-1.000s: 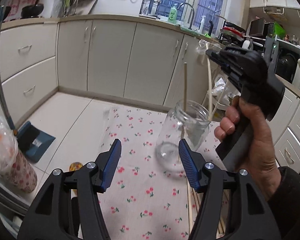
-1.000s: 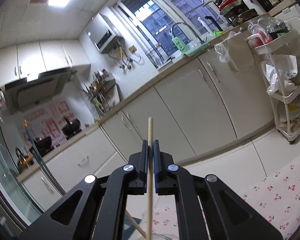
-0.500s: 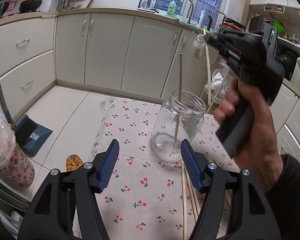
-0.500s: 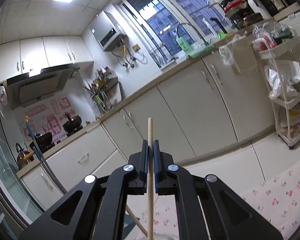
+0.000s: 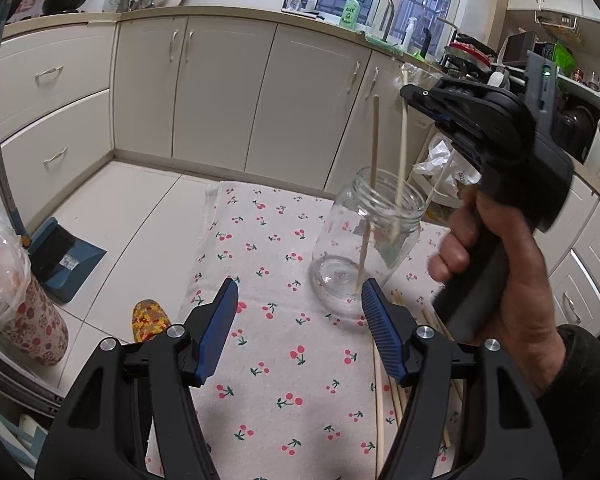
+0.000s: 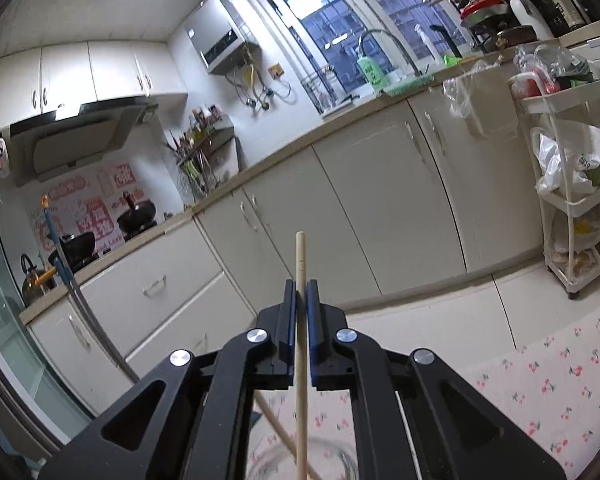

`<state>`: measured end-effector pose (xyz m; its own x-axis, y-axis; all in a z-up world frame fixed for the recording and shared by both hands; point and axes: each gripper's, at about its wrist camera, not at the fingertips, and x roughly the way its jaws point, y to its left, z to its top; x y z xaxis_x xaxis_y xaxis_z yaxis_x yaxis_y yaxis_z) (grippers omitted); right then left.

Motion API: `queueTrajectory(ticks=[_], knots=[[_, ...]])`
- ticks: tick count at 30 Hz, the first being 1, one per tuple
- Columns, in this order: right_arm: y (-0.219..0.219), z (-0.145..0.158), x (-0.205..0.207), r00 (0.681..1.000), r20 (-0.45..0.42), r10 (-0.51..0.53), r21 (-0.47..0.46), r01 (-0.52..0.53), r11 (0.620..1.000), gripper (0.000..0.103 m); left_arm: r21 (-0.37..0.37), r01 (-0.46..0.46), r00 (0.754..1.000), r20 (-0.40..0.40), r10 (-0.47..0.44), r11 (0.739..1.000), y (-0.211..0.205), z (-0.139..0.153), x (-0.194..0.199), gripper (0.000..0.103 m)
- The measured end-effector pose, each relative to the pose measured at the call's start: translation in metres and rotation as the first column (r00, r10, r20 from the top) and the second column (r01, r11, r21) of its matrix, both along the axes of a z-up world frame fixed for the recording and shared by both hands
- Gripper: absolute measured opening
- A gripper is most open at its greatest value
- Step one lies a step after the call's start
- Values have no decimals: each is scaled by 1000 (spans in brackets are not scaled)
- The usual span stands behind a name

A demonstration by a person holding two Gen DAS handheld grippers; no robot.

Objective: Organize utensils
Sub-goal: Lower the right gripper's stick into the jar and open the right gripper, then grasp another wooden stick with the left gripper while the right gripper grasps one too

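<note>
A clear glass jar [image 5: 366, 244] stands on a cherry-print cloth [image 5: 284, 344]. One wooden chopstick [image 5: 374, 140] leans inside it. My right gripper [image 6: 300, 300] is shut on a second chopstick [image 6: 300, 264] and holds it upright above the jar, its lower end inside the jar mouth in the left wrist view [image 5: 400, 184]. The jar rim [image 6: 300, 456] shows blurred below the right gripper. My left gripper [image 5: 298, 312] is open and empty, just in front of the jar. Several loose chopsticks [image 5: 380, 400] lie on the cloth at the right.
Cream cabinets [image 5: 220, 92] run along the back. A blue dustpan [image 5: 66, 256] and a floral cup with a plastic bag [image 5: 24, 316] are at the left. A patterned slipper [image 5: 150, 318] lies by the cloth. A white rack of bags [image 6: 572, 184] stands right.
The right gripper has lowered its chopstick further into the jar mouth. The left gripper has drawn back slightly and stays open. The leaning chopstick has not moved.
</note>
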<state>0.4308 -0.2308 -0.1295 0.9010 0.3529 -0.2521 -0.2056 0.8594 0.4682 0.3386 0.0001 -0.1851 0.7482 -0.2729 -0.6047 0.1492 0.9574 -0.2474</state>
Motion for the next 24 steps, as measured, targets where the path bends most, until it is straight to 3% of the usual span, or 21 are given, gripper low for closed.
queueTrajectory(ticks=[3,5,7,11,12,17,19,24], knots=[[-1,-6,-12,998,-53,40,-37,-42,998,9,19,15,999,-28,-15,1000,-4,-2,0,61],[-8,-9,-25,993,-99,66,-57,-72,996,36,37,39,998,-56,-37,999,-11,-6,-1,61],[-22,-9,-44,992,-116,58,-71,-67,995,41,68,81,992,-98,-74,994,-23,-12,-2,61],[-60,-18,-84,975,-223,-7,-125,-21,992,41,125,148,979,-162,-127,981,-47,-29,0,61],[-70,-30,-95,959,-284,-26,-156,-20,988,41,139,162,974,-179,-137,977,-54,-34,2,61],[-92,-89,-120,856,-515,-45,-200,-69,977,21,179,206,958,-238,-161,962,-78,-50,14,61],[-91,-102,-124,835,-550,-27,-195,-97,976,20,195,215,954,-253,-162,957,-83,-56,18,61],[-68,-106,-122,836,-549,-7,-245,-153,957,20,244,214,951,-274,-145,946,-89,-66,24,61]])
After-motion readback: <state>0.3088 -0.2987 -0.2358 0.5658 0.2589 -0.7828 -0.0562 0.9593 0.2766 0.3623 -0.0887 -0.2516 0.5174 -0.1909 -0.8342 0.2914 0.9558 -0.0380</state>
